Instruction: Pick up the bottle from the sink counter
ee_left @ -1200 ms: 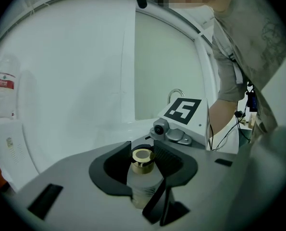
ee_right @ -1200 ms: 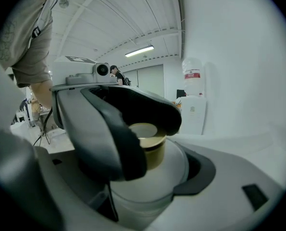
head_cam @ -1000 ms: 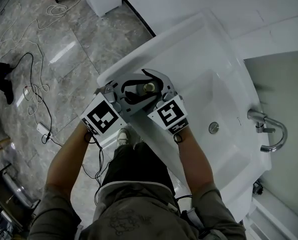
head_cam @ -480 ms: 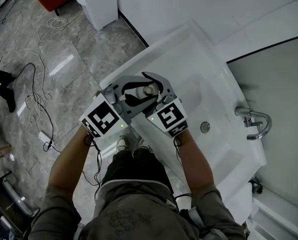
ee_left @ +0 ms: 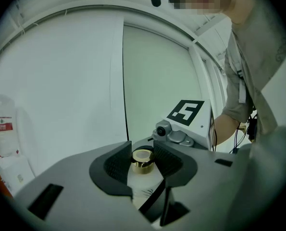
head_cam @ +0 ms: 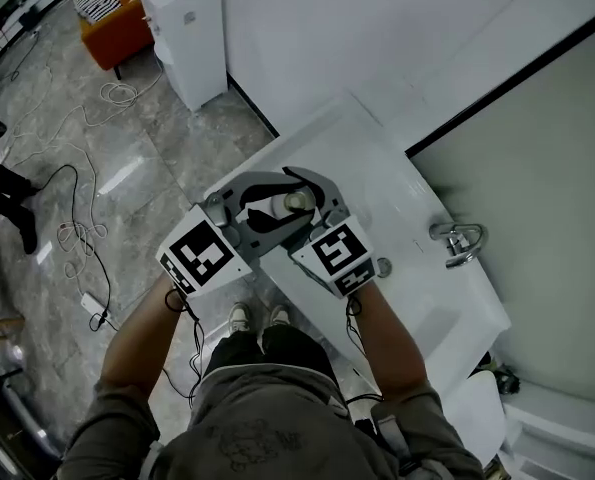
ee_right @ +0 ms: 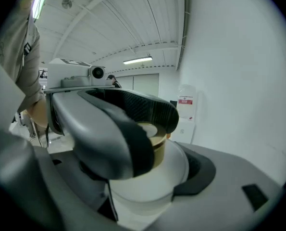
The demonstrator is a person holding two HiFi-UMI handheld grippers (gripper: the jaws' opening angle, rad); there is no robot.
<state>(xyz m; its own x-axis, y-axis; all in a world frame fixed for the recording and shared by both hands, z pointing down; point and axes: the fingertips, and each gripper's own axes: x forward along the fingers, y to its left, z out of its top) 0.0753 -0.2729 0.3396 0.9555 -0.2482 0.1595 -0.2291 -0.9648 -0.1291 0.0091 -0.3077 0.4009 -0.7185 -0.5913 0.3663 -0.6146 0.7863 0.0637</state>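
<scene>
Head view: the person stands at the left end of the white sink surface [head_cam: 372, 173], both forearms brought together in front of the body; the two marker cubes sit side by side, and ahead of them the grey jaws cross around the bottle [head_cam: 295, 202], its gold cap facing up at the camera.

Left gripper view: the left tool [ee_left: 143, 161] has its dark ribbed pads set on either side of the neck, just below the cap; the jaws stand wide, yet that is the bottle's width and not slack, so this tool is pinching the bottle; the pale body hangs below the pads.

Right gripper view: the right tool [ee_right: 164, 160] comes in from the other side; one jaw lies against the cap and shoulder, the other cups the round white body, so it too is clamped on the bottle.

Two tools from opposing sides look like the answer to a smooth, rounded shape; each blocks the way the other might let it slip, and the bottle stays upright.

Both gripper views show wall and ceiling behind the bottle rather than the surface, so I judge it is lifted clear; the tap [head_cam: 457, 243] and drain [head_cam: 383, 266] lie well apart to the right.
</scene>
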